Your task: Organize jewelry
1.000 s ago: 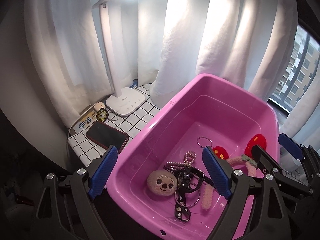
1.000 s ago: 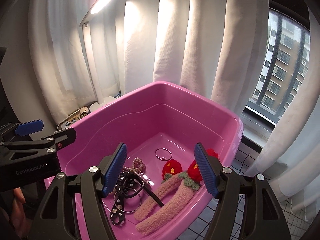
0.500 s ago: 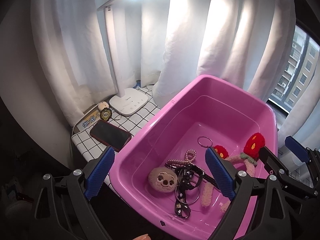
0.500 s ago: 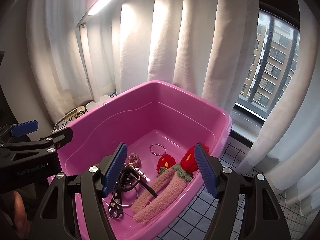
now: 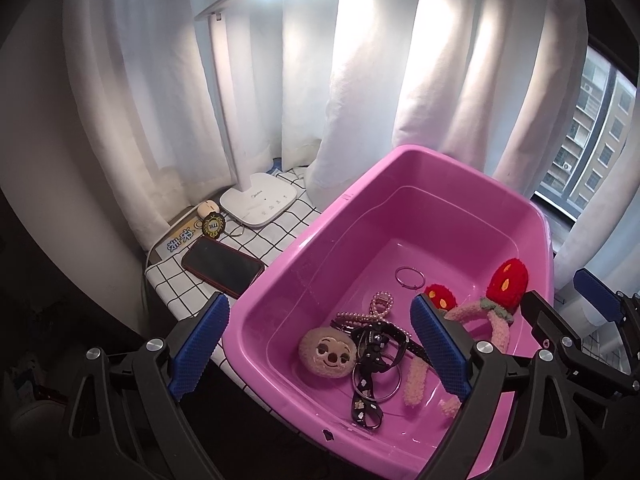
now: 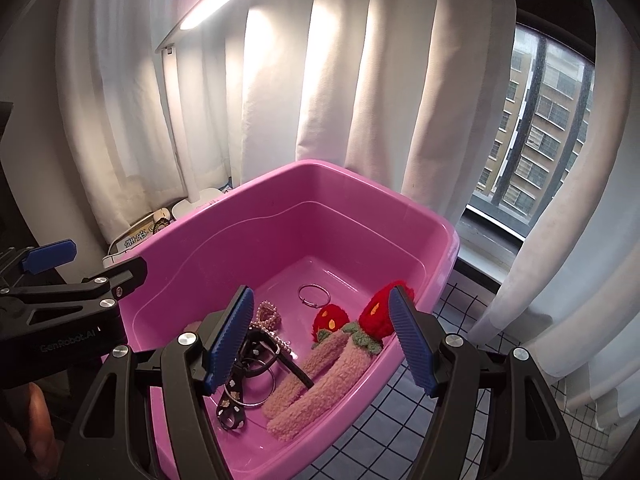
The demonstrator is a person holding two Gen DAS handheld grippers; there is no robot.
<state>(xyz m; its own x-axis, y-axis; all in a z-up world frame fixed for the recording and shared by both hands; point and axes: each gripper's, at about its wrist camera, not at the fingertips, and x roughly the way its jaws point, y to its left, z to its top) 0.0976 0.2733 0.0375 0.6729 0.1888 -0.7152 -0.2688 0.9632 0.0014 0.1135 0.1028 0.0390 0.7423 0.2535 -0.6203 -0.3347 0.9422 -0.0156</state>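
Both claws, left [image 5: 320, 348] and right [image 6: 320, 340], apart above jewelry [image 6: 256, 360] in pink tub [image 6: 192, 248]

left hand-held gripper [image 5: 320, 350]: jaws apart, empty | right hand-held gripper [image 6: 322, 340]: jaws apart, empty

Right hand-held gripper [image 6: 320, 340] gapes empty above jewelry in pink tub [image 6: 248, 216]

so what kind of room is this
Probably a bedroom or study corner in a flat: a small table with a checked cloth by a curtained window, a desk lamp, a phone, and high-rise blocks outside.
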